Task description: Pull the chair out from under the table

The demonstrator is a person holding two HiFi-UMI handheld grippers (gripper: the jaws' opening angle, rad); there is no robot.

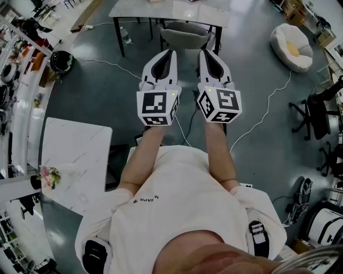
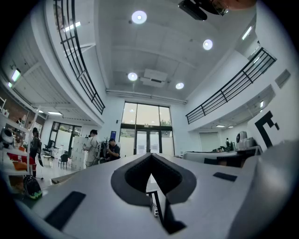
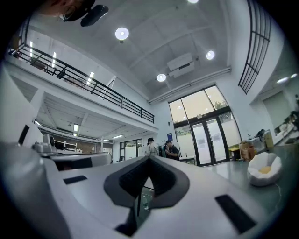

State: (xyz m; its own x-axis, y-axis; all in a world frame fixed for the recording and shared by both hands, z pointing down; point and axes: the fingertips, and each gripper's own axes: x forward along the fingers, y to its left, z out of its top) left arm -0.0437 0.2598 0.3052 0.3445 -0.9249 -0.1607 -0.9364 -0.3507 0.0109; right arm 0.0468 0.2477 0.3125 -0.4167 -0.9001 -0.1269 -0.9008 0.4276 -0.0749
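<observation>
Left gripper (image 1: pixel 170 53) and right gripper (image 1: pixel 206 53), closed, near chair (image 1: pixel 185 36) under table (image 1: pixel 134 9)

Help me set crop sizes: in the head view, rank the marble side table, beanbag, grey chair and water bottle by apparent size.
1. marble side table, though nearness to the camera enlarges it.
2. beanbag.
3. grey chair, only just smaller; partly hidden under the far table.
4. water bottle.

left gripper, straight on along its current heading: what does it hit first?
Likely the backrest of the grey chair tucked under the table. The left gripper is shut and short of it. Height is unclear, so it might pass over.
</observation>
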